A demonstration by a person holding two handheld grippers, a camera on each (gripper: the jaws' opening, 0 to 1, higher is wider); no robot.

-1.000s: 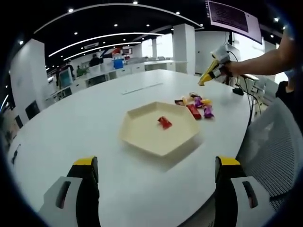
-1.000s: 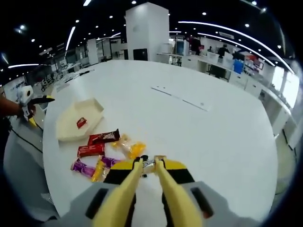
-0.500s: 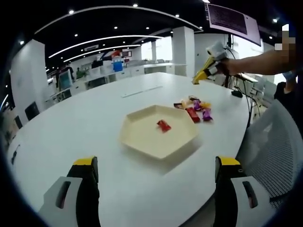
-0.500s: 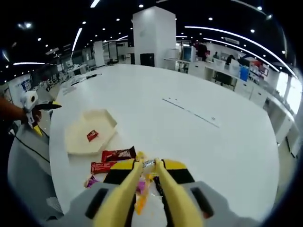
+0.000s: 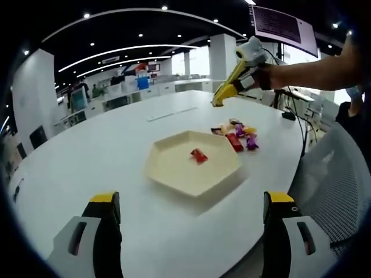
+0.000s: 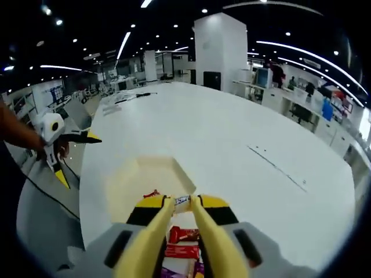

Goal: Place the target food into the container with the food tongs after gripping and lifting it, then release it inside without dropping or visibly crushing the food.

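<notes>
A cream hexagonal tray [image 5: 171,168] lies on the white table with one red candy [image 5: 199,155] inside it. To its right is a pile of wrapped candies [image 5: 239,130]. My right gripper [image 5: 218,102], long yellow tongs in a person's hand, hangs high over the table behind the tray. Its tongs [image 6: 182,201] are shut on a small silvery wrapped candy [image 6: 182,200], held in the air over the tray [image 6: 130,179] near its edge. My left gripper [image 5: 192,202] stands open over the table's near edge, nothing between its jaws.
A grey mesh chair [image 5: 336,174] stands at the table's right edge. Red candies [image 6: 182,234] of the pile lie below the tongs. The left gripper [image 6: 69,153] shows at the left, off the table edge. Desks and a white pillar [image 6: 223,46] stand far behind.
My right gripper has risen from the candy pile with the small candy and travelled toward the tray; the pile now lies beneath and behind it. The left gripper has stayed put.
</notes>
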